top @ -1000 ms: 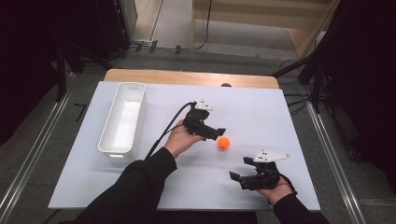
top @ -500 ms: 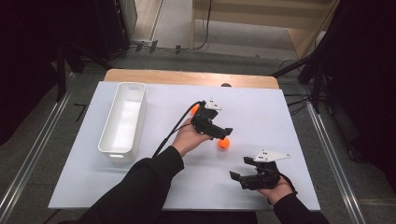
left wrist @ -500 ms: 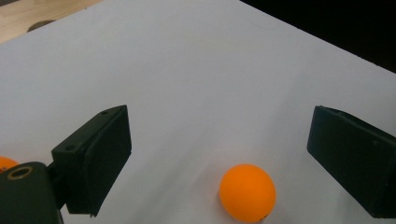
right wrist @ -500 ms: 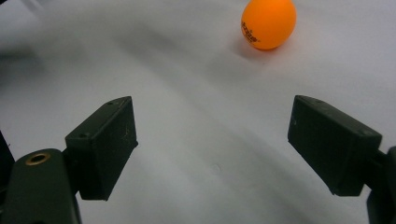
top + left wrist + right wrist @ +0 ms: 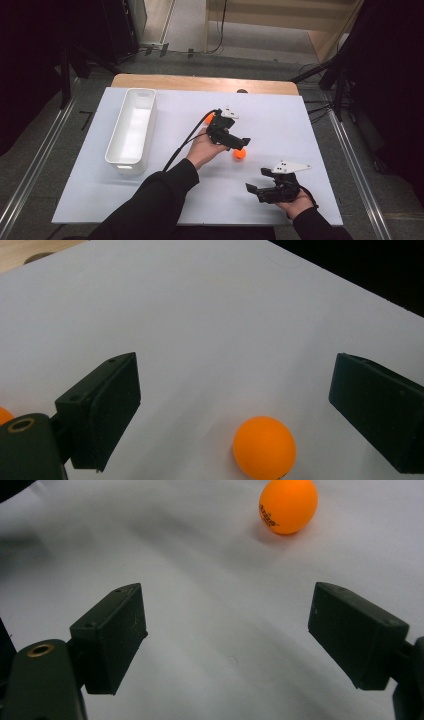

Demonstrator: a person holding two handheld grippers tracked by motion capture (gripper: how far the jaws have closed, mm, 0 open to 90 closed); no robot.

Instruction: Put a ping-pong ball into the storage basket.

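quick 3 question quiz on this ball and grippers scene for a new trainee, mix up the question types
1. True or false: the left gripper is shut on the orange ball.
2. Multiple choice: where does the white bin stand on the table? A) left part B) right part C) under the right gripper
3. Fill in: in the left gripper view, the ball lies on the white surface ______ the two open fingers.

Key: 1 false, the fingers are open and the ball is free. 2 A. 3 between.
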